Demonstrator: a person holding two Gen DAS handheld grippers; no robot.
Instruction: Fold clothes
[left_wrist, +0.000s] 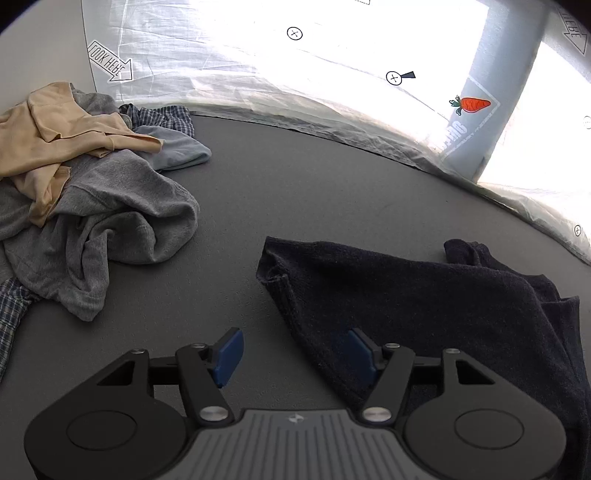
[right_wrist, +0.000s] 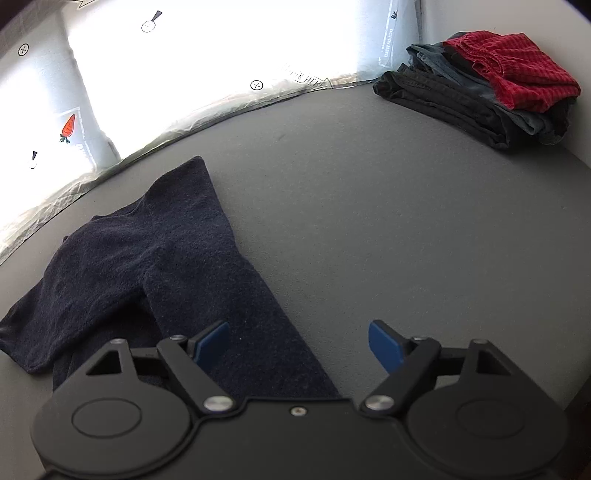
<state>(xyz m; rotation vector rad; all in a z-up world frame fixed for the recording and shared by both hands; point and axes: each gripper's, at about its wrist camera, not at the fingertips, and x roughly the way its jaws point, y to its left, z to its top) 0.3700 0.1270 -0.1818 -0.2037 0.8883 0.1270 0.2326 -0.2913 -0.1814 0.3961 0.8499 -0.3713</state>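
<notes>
A dark navy shirt (left_wrist: 424, 306) lies spread on the grey table, with a sleeve sticking out at its left edge. My left gripper (left_wrist: 295, 356) is open and empty, hovering over the shirt's left side edge. The same shirt shows in the right wrist view (right_wrist: 155, 266), with one sleeve pointing toward the back. My right gripper (right_wrist: 299, 349) is open and empty over the shirt's right side edge; its left pad (right_wrist: 210, 347) is above the cloth and its right pad is above bare table.
A heap of unfolded clothes, grey (left_wrist: 110, 221), tan (left_wrist: 55, 136), pale blue and plaid, lies at the left. A stack of folded clothes with a red piece on top (right_wrist: 517, 74) sits at the back right. A bright plastic-covered backdrop (left_wrist: 295, 74) bounds the far table edge.
</notes>
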